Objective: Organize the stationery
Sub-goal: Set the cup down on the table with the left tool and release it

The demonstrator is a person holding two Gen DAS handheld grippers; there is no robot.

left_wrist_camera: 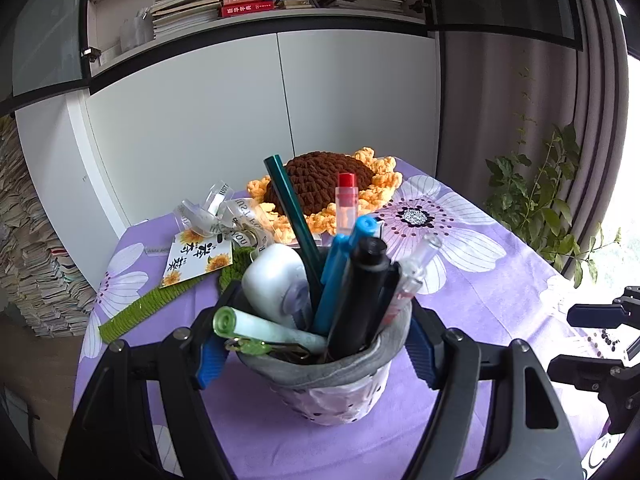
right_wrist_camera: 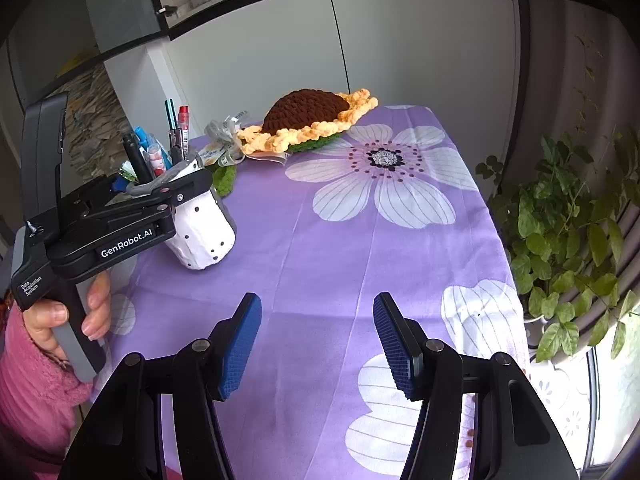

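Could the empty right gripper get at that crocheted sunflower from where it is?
Probably yes: the right gripper is open and only bare purple tablecloth lies between it and the sunflower.

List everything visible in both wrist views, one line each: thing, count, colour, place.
pen holder: one, white with dark dots and a grey rim, tilted, clamped by the left gripper
pens and other stationery: several; teal, red-capped, blue, black, clear, pale green; standing in the pen holder
crocheted sunflower: one, brown centre and yellow petals, far end of the table
gift tag with ribbon: one, white with sunflower print, beside the sunflower
tablecloth: one, purple with white flowers, covering the table
potted plant: one, green, right of the table
books: several, shelf above white cabinets
left gripper: shut on the pen holder
right gripper: open, holding nothing, over the tablecloth
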